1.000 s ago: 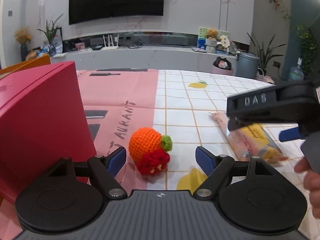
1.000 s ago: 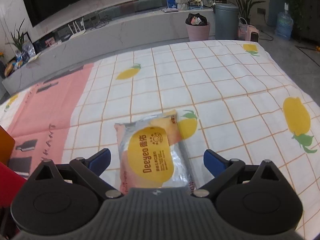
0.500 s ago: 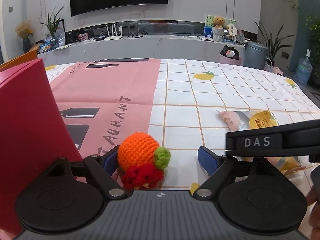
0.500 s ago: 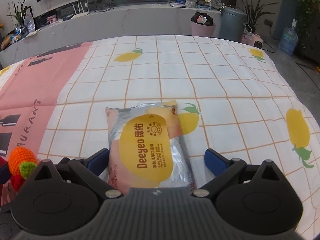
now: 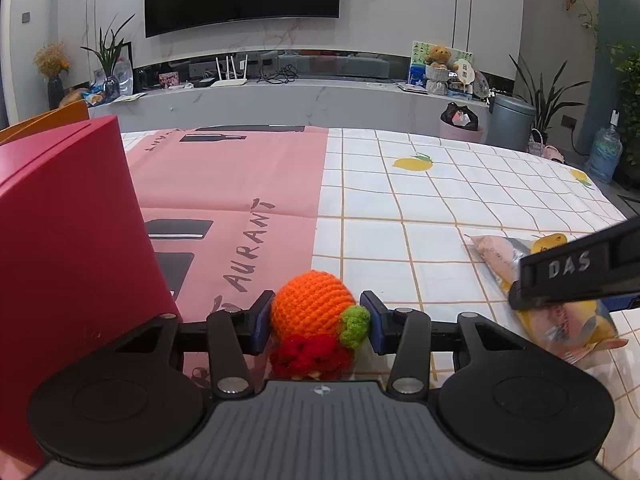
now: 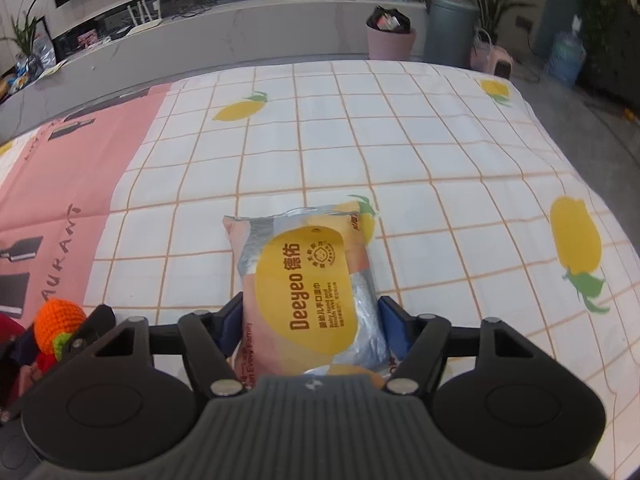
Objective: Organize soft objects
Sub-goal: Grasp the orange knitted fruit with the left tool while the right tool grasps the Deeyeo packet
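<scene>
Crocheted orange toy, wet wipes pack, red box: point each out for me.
crocheted orange toy (image 5: 310, 312), left wrist view, on its orange body.
wet wipes pack (image 6: 306, 292), right wrist view, on the yellow label.
red box (image 5: 68, 232), left wrist view, on its near side wall.

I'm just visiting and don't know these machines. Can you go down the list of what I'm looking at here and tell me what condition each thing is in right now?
Left gripper: closed on the toy, pads against both its sides.
Orange crocheted ball toy with red and green bits: pinched between the pads.
Right gripper: closed on the pack.
Pink and yellow wet-wipes pack: flat on the cloth, sides pinched.
Red box: upright beside the toy.
Lemon-print tablecloth: spread flat.
</scene>
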Demonstrator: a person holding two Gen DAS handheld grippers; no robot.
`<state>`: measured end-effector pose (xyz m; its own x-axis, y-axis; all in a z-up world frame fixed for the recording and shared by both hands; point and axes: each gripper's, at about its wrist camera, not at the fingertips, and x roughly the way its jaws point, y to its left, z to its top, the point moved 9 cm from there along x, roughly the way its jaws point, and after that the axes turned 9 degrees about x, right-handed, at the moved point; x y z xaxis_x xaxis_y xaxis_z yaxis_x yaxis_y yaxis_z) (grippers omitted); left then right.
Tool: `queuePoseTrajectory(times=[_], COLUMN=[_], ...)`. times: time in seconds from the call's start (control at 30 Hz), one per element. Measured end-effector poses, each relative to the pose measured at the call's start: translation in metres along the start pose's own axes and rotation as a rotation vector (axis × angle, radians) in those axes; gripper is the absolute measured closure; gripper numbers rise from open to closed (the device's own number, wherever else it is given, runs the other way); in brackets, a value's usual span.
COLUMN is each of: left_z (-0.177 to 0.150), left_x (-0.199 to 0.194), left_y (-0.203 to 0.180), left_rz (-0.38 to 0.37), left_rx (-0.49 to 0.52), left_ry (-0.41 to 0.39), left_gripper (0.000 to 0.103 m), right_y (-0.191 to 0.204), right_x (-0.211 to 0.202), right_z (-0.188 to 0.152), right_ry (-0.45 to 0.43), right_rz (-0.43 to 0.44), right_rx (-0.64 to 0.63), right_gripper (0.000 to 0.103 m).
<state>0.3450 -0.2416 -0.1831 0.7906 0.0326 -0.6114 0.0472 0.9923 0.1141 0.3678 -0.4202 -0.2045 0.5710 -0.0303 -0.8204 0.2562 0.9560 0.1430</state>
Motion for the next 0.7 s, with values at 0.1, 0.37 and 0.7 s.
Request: queuePoseTrajectory(times=[0.1,0.37,0.7], left_z=[0.002,0.026,0.021], left_x=[-0.006,-0.05,-0.092], left_y=[-0.002,-0.004,-0.029], left_rz=[-0.004,-0.023,-0.092], left_rx=[0.01,0.033,0.149], left_ry=[-0.029,-0.134,-0.138], left_gripper=[0.051,0.051,0.051], right_y=[-0.006,-0.011,-0.011], right_x=[-0.004,-0.026,-0.056], right_z=[0.002,0.013,0.009], right_ry=[-0.005,-0.049,-0.077], right_rz=[-0.003,0.052,0.101], right_rx=[0.026,0.079,0.105], right_gripper=[0.041,0.043,0.043])
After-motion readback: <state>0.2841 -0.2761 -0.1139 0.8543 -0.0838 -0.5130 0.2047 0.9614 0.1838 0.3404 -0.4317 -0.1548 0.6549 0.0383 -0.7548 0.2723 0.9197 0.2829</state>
